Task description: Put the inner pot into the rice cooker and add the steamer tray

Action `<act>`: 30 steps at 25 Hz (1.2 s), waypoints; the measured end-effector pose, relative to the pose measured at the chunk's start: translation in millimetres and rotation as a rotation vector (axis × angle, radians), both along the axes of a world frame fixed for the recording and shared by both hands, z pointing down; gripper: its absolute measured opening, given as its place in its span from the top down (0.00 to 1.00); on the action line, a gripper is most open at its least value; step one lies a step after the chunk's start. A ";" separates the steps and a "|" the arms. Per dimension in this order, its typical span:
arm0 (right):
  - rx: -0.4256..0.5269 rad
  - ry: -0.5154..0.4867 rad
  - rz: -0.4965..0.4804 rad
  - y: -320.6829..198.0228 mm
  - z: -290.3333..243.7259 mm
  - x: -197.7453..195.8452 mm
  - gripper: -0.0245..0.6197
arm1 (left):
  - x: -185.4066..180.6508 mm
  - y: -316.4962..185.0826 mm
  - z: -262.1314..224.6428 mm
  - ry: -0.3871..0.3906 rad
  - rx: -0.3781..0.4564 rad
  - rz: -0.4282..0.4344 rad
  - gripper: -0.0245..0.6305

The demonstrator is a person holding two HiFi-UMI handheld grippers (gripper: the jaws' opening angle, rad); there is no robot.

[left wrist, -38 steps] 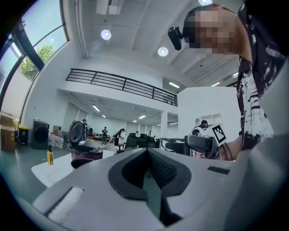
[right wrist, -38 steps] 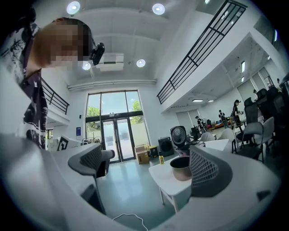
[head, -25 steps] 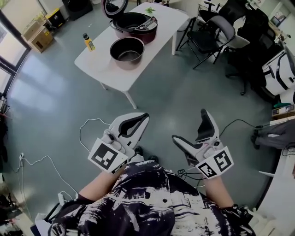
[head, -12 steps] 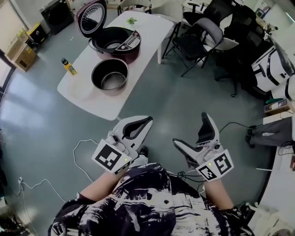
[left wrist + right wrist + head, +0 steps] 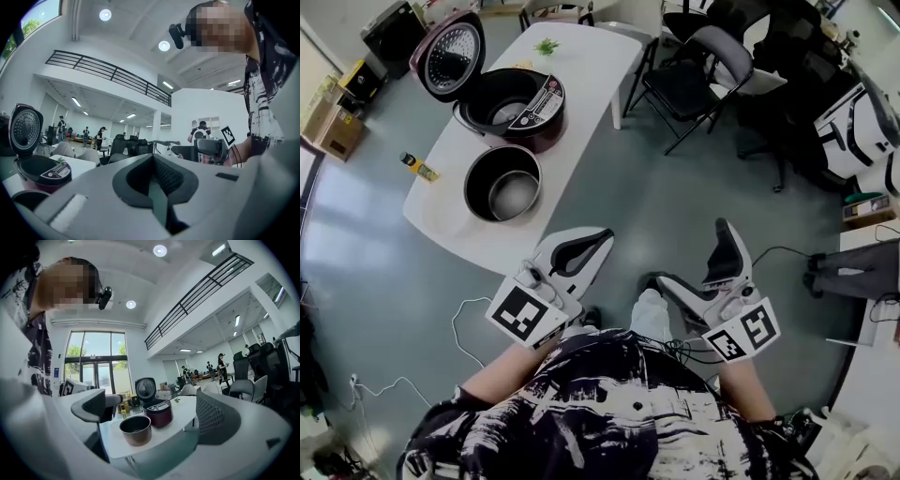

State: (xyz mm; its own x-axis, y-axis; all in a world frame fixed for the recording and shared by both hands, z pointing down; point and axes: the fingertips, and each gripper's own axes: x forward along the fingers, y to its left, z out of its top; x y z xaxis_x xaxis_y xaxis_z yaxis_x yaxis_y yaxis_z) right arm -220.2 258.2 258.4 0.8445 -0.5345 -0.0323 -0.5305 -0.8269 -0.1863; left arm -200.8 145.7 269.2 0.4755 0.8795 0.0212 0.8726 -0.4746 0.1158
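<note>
Moved closer to the white table [image 5: 581, 56] over the last second, walking up with a shoe [image 5: 649, 311] stepping out. Left tongs [image 5: 602, 233] pressed together on nothing, right tongs [image 5: 692, 255] spread wide and also empty, both held low near the body. Ahead and off to the left of the left tongs: inner pot [image 5: 502, 183] on the near end of the table, just beside the rice cooker [image 5: 508, 98] with its lid flipped up. Can't spot a steamer tray anywhere. Looks like the approach step, nothing grabbed yet. Next up, probably: get within reach, open the left tongs, pinch the pot rim from both sides.
</note>
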 end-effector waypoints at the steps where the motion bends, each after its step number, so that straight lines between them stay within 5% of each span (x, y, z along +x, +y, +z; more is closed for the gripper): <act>1: 0.002 0.001 -0.010 6.6 2.3 10.5 0.10 | 9.6 6.7 1.7 0.000 0.002 -0.010 0.96; 18: -0.016 0.005 -0.416 160.9 12.1 204.8 0.10 | 175.5 180.2 -0.7 0.021 0.035 -0.332 0.96; 30: -0.017 0.007 -0.677 73.7 15.2 303.8 0.10 | 248.3 96.6 9.6 0.007 0.039 -0.596 0.96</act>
State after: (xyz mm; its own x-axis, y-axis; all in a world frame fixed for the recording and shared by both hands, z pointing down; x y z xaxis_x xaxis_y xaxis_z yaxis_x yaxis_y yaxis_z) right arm 83.6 331.8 273.6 0.3227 -0.9462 -0.0232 -0.9339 -0.3144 -0.1705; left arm 47.5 242.4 278.9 0.8871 0.4596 0.0430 0.4552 -0.8865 0.0834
